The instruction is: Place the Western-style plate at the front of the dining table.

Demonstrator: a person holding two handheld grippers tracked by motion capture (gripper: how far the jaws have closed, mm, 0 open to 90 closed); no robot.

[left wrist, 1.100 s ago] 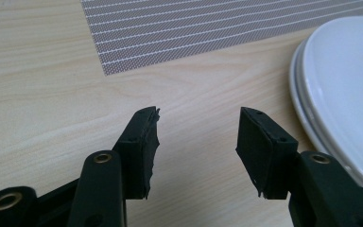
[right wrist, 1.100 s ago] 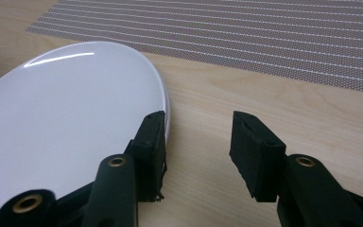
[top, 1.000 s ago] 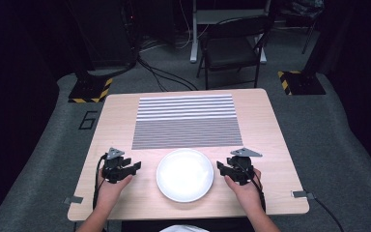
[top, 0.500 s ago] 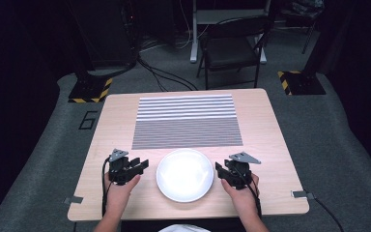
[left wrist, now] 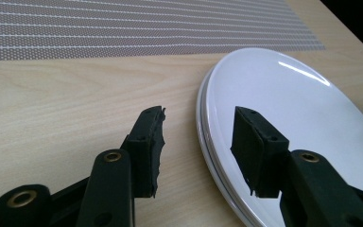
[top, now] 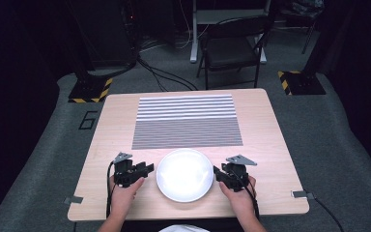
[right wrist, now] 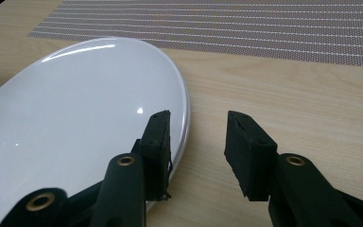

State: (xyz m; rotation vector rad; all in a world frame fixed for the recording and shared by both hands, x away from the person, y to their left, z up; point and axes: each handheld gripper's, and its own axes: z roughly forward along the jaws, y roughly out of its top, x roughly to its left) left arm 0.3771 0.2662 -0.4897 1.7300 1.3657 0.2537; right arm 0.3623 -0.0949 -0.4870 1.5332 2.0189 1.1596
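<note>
a: since a second ago we've brought both hands in; the left gripper (top: 147,170) and right gripper (top: 219,173) now flank the white plate (top: 185,174), which sits at the counter's (top: 270,130) near edge, below the striped mat (top: 187,121).

b: both sets of fingers have just been closing, yet they're released, straddling the rim on each side, pads not pressing.

a: then we should slide each lower finger under the rim, clench evenly, and lift level so the plate doesn't tip.

A striped mat (top: 187,121) lies on the table (top: 270,145); a chair (top: 232,50) stands beyond.
</note>
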